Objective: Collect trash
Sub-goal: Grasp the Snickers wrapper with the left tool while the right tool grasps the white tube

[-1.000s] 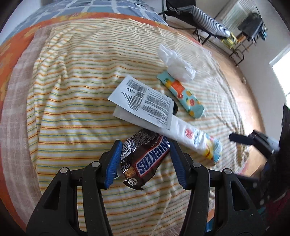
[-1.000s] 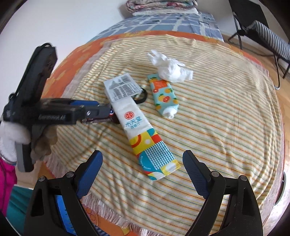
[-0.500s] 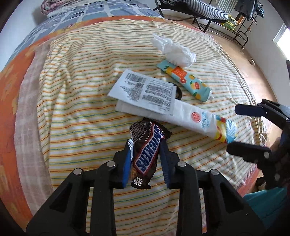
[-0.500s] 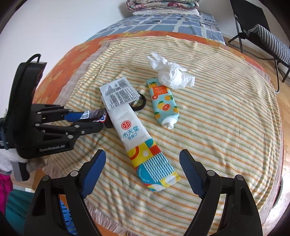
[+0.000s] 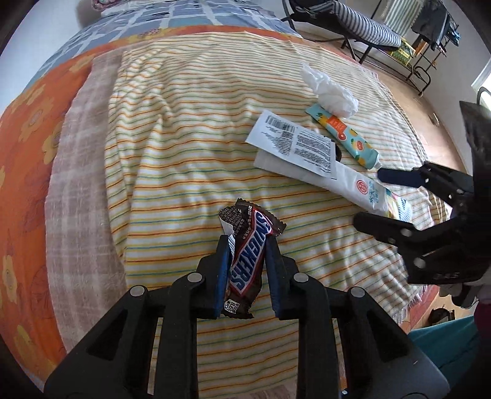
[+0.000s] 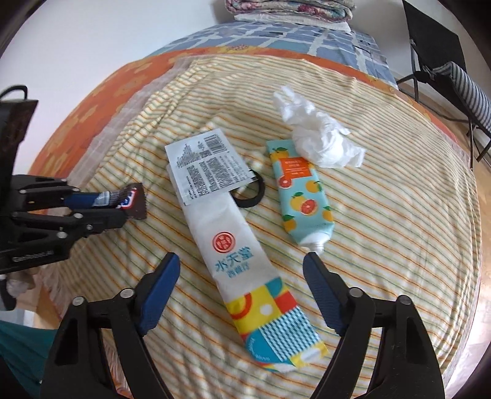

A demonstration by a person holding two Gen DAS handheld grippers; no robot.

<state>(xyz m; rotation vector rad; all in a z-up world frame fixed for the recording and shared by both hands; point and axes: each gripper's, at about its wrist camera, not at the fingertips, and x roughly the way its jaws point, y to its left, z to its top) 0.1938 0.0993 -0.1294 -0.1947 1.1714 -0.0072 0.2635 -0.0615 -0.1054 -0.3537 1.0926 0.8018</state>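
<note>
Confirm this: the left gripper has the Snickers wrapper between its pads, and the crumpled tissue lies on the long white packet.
Not quite. The tissue lies on the flat end of the orange-print tube, not the white packet; the right wrist view shows it. The left gripper does have the Snickers wrapper.

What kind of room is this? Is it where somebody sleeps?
Probably a bedroom. The trash lies on a bed with a striped sheet, folded blankets are stacked at its far end, and a folding chair stands beside it.

Label sheet atop long pouch, tube right, tissue behind tube
</note>
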